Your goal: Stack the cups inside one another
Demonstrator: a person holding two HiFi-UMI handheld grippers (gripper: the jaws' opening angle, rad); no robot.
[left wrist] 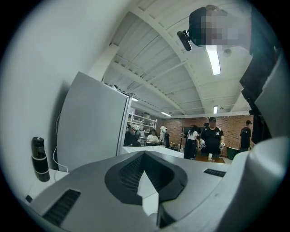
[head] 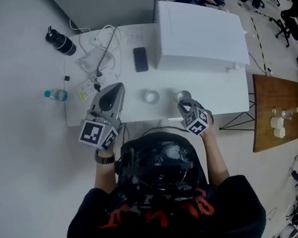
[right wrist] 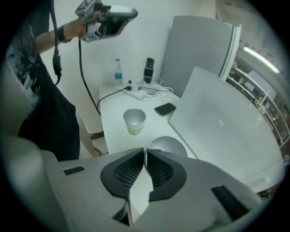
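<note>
Two white paper cups stand on the white table [head: 137, 109]. One cup [head: 151, 96] [right wrist: 134, 120] stands alone, upright, near the table's middle. The other cup [head: 184, 95] [right wrist: 168, 146] is to its right, and my right gripper [head: 184, 102] [right wrist: 145, 151] points down at it with its jaws pinched on the near rim. My left gripper [head: 116, 88] [left wrist: 144, 152] hangs in the air over the table's left part, pointing level, its jaws together with nothing between them. It also shows up high in the right gripper view as the left gripper [right wrist: 129, 13].
A black phone [head: 140, 59] lies at the back beside a large white box [head: 200, 33]. A power strip with cables [head: 95, 63], a black bottle [head: 61, 43] and a water bottle [head: 56, 95] occupy the left. A wooden table [head: 281, 93] stands at the right.
</note>
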